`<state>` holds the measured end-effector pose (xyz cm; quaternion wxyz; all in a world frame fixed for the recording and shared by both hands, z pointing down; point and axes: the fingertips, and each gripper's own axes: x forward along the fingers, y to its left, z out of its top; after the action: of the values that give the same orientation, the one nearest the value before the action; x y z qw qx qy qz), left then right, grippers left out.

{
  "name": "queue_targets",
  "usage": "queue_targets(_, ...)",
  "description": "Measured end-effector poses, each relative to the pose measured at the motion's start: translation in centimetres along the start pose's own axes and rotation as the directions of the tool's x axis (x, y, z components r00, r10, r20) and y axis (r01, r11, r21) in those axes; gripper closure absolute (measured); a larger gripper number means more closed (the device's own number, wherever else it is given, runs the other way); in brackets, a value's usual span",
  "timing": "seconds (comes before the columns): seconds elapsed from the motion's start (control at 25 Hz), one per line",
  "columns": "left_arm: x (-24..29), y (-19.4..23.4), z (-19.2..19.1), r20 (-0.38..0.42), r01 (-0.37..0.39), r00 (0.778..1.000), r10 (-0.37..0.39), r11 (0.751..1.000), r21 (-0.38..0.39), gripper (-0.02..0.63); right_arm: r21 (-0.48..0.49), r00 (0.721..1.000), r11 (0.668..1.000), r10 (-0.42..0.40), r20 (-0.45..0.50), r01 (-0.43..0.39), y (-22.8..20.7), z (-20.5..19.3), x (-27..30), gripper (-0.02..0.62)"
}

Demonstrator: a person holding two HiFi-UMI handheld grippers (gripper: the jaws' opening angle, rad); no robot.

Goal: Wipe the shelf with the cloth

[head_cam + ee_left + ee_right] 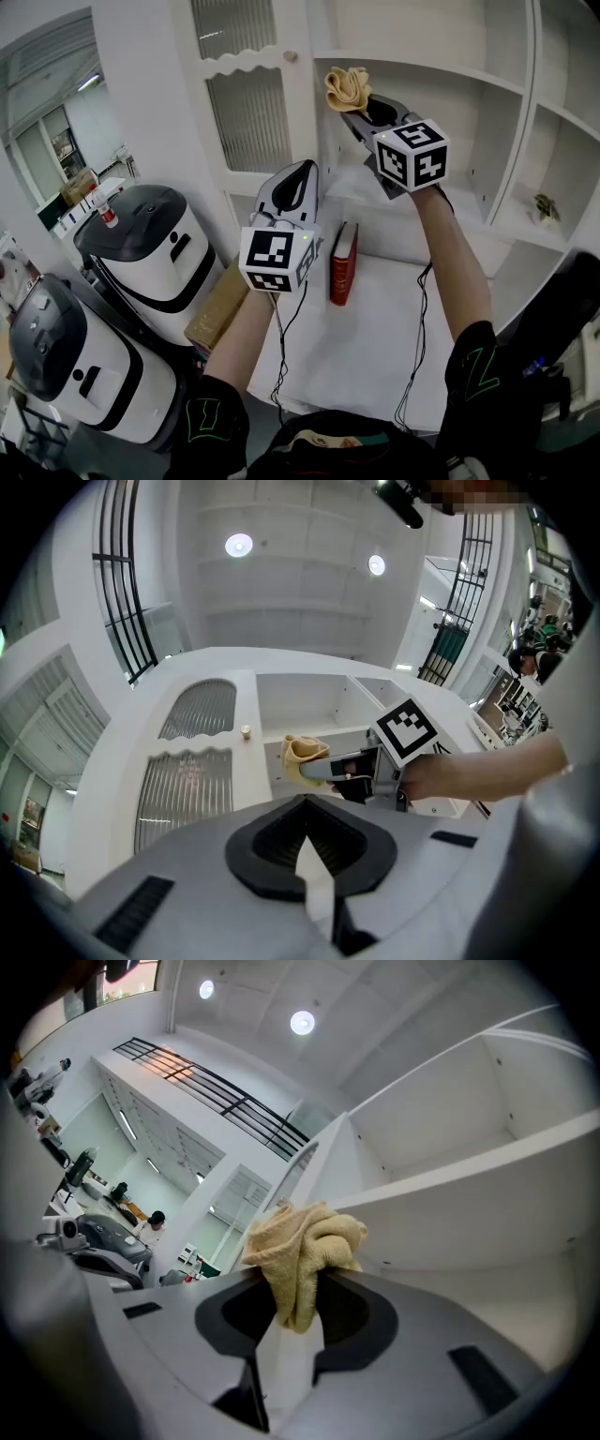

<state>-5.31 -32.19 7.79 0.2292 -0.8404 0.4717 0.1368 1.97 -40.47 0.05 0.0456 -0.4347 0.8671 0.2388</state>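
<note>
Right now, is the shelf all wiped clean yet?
Not yet. Done: the cloth is picked up, pinched in the right gripper. In hand: it is held up by the front edge of the upper shelf; I cannot tell if it touches. Left: the wiping itself, since nothing shows the shelf wiped. The left gripper is shut and empty, lower down.

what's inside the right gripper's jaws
A crumpled yellow cloth, pinched by the right gripper. Its bunched top sticks out; the clamped part is covered by the jaws.
</note>
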Motion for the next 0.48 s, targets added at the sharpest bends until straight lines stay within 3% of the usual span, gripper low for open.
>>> queue_targets(0.48,1.0,1.2,-2.1,-0.019,-0.014,1.0,0.014,1.0,-0.009,0.606,0.071,0.992,0.995,-0.058,-0.116,0.067,-3.3,-5.9,2.7,0.479)
